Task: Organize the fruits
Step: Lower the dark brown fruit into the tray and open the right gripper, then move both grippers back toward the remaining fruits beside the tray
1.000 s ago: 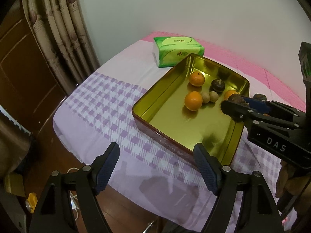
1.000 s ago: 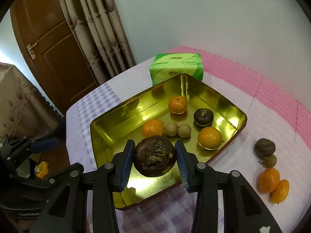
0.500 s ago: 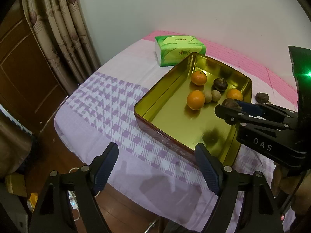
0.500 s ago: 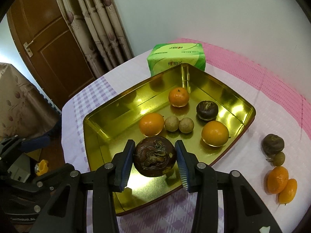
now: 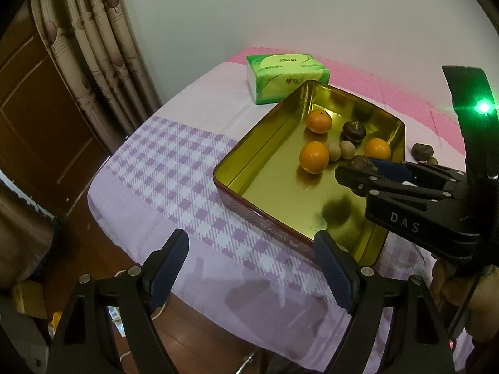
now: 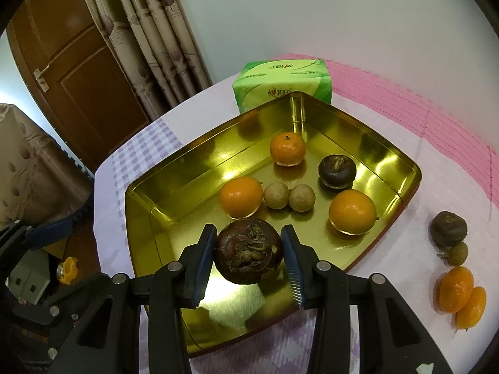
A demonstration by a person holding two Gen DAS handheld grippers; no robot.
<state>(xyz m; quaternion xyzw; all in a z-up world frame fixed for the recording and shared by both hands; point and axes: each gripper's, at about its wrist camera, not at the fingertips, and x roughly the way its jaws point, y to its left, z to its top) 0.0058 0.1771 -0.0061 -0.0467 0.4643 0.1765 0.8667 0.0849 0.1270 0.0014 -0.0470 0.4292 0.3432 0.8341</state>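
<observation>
A gold metal tray [image 6: 149, 215] [image 5: 265, 143] sits on the cloth-covered table. In it lie three oranges [image 6: 240, 197], two small tan longans [image 6: 276, 195] and a dark brown mangosteen [image 6: 336, 171]. My right gripper [image 6: 248, 251] is shut on another dark mangosteen [image 6: 248, 251] and holds it above the tray's near part; it shows in the left wrist view [image 5: 358, 168] over the tray's right side. My left gripper [image 5: 251, 268] is open and empty, over the table's front edge. Outside the tray, right: a mangosteen [image 6: 448, 229], a longan [image 6: 457, 253] and two oranges [image 6: 455, 288].
A green tissue pack [image 6: 282, 84] [image 5: 287, 78] stands just behind the tray's far corner. Curtains [image 5: 103, 46] and a wooden door [image 6: 78, 68] are at the left. The floor below the table edge holds small items, one yellow [image 6: 67, 269].
My right gripper has moved forward and lower over the tray with the mangosteen still in it. The left gripper has drawn back a little and stays open.
</observation>
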